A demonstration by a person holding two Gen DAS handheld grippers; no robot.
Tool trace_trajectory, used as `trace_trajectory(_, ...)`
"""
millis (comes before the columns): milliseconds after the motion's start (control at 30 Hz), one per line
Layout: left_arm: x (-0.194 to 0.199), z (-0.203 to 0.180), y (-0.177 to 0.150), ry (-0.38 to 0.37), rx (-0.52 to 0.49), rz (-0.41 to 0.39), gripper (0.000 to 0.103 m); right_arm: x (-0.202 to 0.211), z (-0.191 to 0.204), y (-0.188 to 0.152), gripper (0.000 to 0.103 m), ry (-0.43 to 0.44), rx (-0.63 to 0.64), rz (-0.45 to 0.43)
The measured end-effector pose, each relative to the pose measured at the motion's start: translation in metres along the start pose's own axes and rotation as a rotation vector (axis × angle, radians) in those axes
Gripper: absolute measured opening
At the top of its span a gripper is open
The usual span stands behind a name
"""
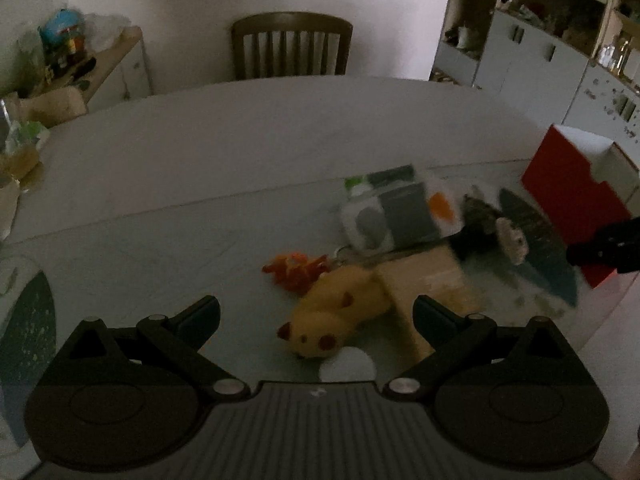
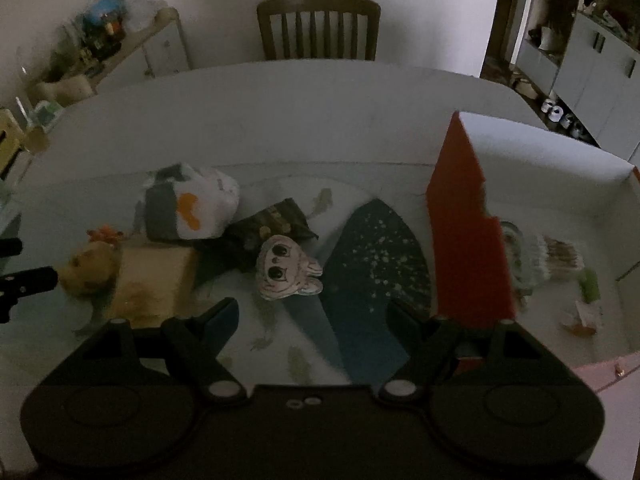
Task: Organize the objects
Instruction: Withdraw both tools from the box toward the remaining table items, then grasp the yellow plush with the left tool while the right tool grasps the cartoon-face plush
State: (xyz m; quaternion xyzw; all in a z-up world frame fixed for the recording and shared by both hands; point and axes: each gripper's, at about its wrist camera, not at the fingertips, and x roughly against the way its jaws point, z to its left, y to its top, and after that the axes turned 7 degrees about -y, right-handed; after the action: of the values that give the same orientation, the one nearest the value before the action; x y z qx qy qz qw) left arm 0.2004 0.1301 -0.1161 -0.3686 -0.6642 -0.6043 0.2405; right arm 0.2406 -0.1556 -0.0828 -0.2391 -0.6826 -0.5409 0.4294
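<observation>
**Both grippers wide and empty above a heap of toys**

The left gripper (image 1: 316, 316) hangs with jaws spread, empty, over a yellow plush animal with brown spots (image 1: 332, 316). The right gripper (image 2: 312, 316) is likewise agape and empty, just short of a small pale big-eyed doll head (image 2: 286, 270). A red open cardboard box (image 2: 468, 248), holding what may be packets, stands beside the pile on the glass-topped table (image 1: 160, 248).

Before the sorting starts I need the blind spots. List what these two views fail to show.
- Left wrist view: the pouch pile is smeared by motion blur; its print is unreadable.
- Left wrist view: the right hand-held gripper is cut off by the right edge.
- Right wrist view: the red box has its near wall hiding part of its contents.
- Right wrist view: the yellow plush is dim and blurred.
</observation>
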Motion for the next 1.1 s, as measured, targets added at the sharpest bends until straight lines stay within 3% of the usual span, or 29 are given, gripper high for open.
trace_trajectory(333,-0.035,0.002,-0.006,0.010,-0.055,0.054,0.103,-0.056,0.005,0.012,0.079,-0.019,0.002,0.097)
trace_trajectory(667,-0.050,0.005,-0.008,0.004,-0.044,0.083,0.101,-0.077,0.021,0.018,0.078,0.006,0.061,0.107)
trace_trajectory(833,-0.052,0.002,-0.010,-0.007,-0.062,0.084,0.087,-0.081,0.021,0.019,0.074,0.026,0.068,0.108)
trace_trajectory(1100,-0.053,-0.002,-0.008,-0.025,-0.070,0.086,0.058,-0.079,0.024,0.020,0.054,0.064,0.072,0.102)
